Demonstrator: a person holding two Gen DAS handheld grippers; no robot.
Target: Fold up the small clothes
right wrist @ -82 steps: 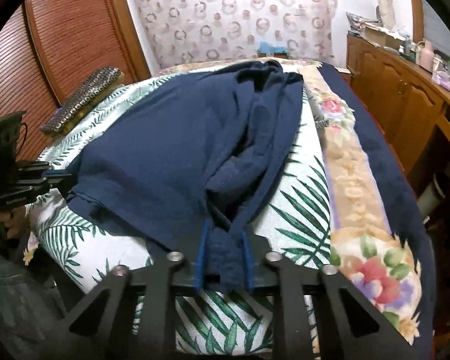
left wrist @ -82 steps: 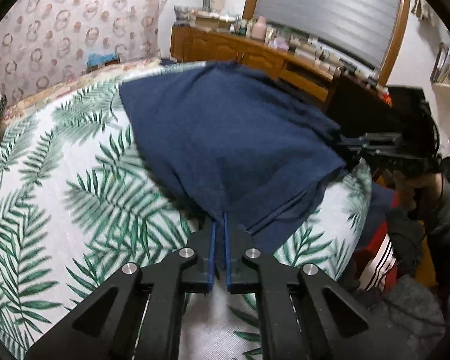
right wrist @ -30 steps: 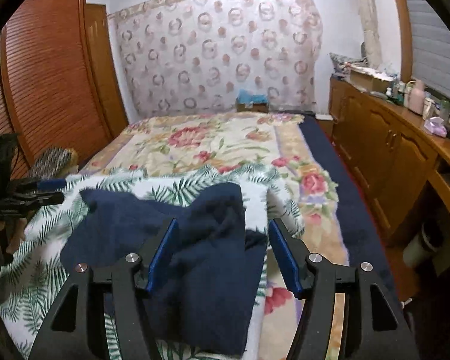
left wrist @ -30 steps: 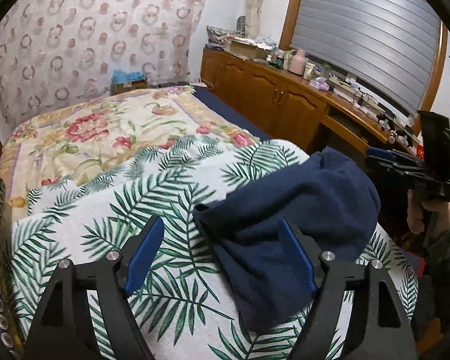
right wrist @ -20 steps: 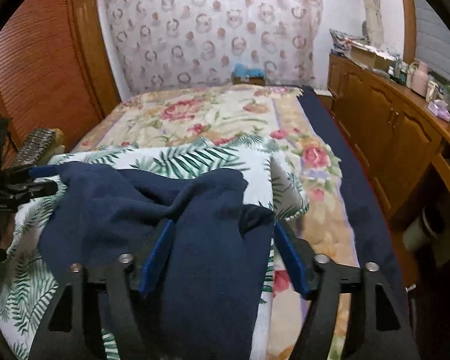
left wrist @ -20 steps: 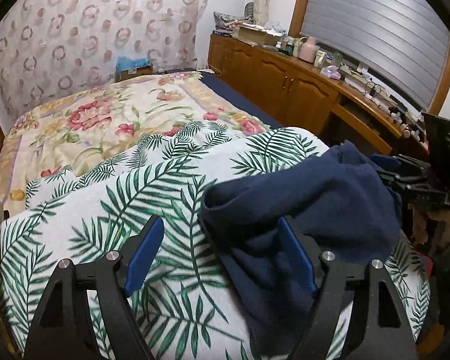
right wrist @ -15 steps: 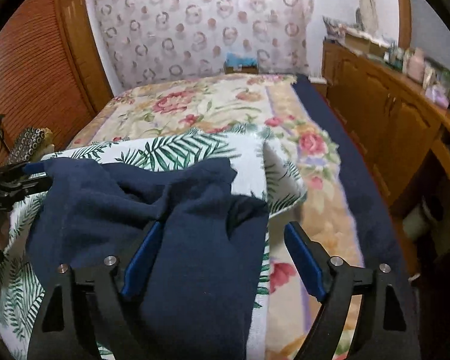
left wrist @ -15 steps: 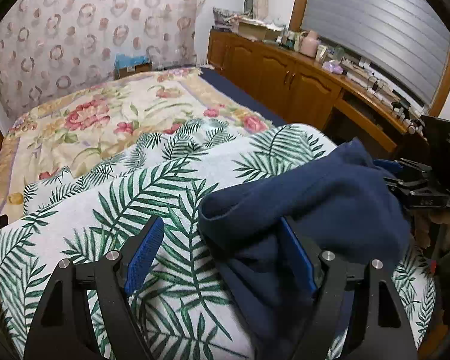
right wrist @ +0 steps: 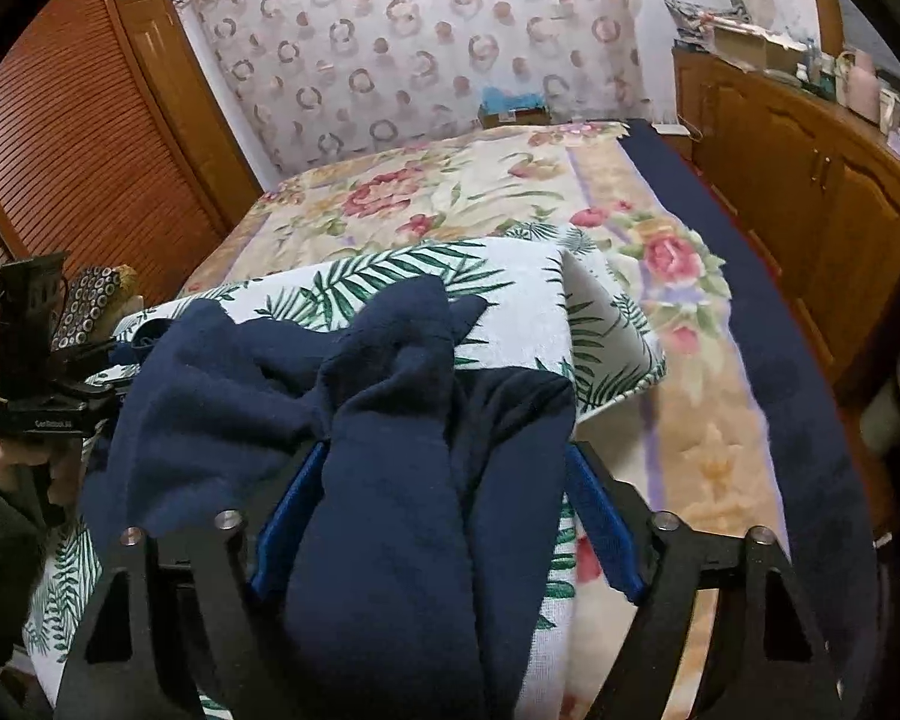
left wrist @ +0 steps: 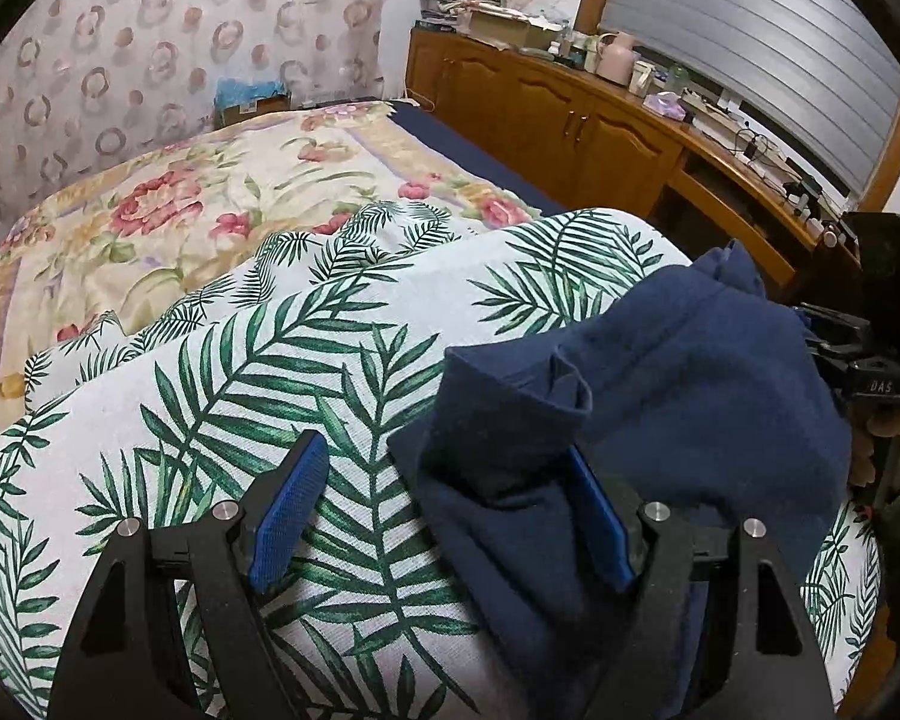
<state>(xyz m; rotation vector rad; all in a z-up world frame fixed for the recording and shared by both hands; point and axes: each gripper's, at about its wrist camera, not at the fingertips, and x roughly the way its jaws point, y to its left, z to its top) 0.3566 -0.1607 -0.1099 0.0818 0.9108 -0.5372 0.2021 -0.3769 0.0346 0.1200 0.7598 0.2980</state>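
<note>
A navy blue garment [left wrist: 660,396] lies bunched in a rumpled heap on the palm-leaf cloth [left wrist: 270,384] at the near end of the bed. My left gripper [left wrist: 444,516] is open, its right finger pad [left wrist: 600,522] touching the garment's left folds. My right gripper [right wrist: 444,516] is open wide, with the garment's [right wrist: 390,450] right end lying between its fingers. Each gripper also shows in the other view: the right gripper [left wrist: 870,348] at the far right and the left gripper [right wrist: 36,384] at the far left.
A floral bedspread [left wrist: 210,192] covers the far bed, with a navy border [right wrist: 750,300] on its right side. A wooden cabinet run [left wrist: 570,114] with clutter stands to the right. A wooden louvred wardrobe [right wrist: 78,138] and a patterned cushion [right wrist: 84,300] are on the left.
Both grippers, shut on the spread garment 2.7 s ago, have opened and let it go. The garment is now bunched at the near end, and both grippers have edged down closer to it.
</note>
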